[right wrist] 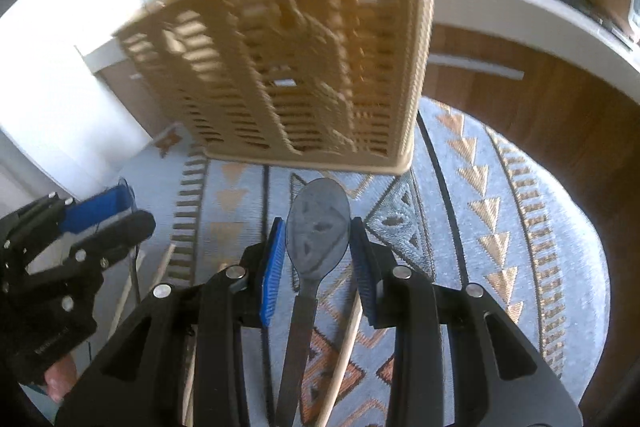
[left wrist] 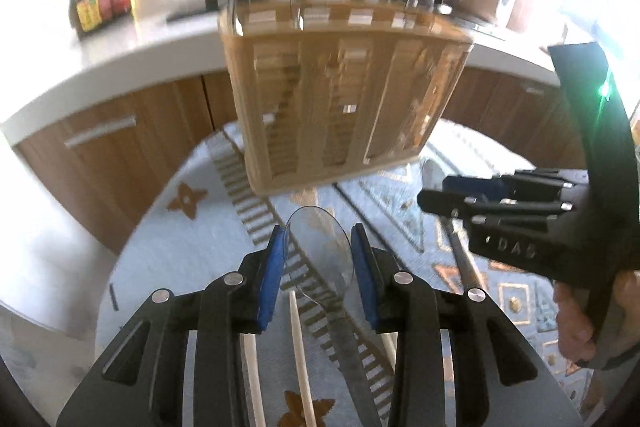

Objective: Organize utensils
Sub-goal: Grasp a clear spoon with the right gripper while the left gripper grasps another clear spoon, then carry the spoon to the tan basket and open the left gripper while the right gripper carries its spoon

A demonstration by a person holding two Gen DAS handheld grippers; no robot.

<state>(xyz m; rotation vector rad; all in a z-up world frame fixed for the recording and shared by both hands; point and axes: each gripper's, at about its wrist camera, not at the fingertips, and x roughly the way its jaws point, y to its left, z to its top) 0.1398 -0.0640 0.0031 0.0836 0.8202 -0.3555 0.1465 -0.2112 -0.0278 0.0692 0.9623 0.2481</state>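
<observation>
Both spoons are up off the desk, just in front of the slatted basket. The left gripper is clamped on a clear spoon; the right gripper is clamped on a grey spoon. Neither is in the basket yet, and several chopsticks lie nearer than the basket, unsorted.
</observation>
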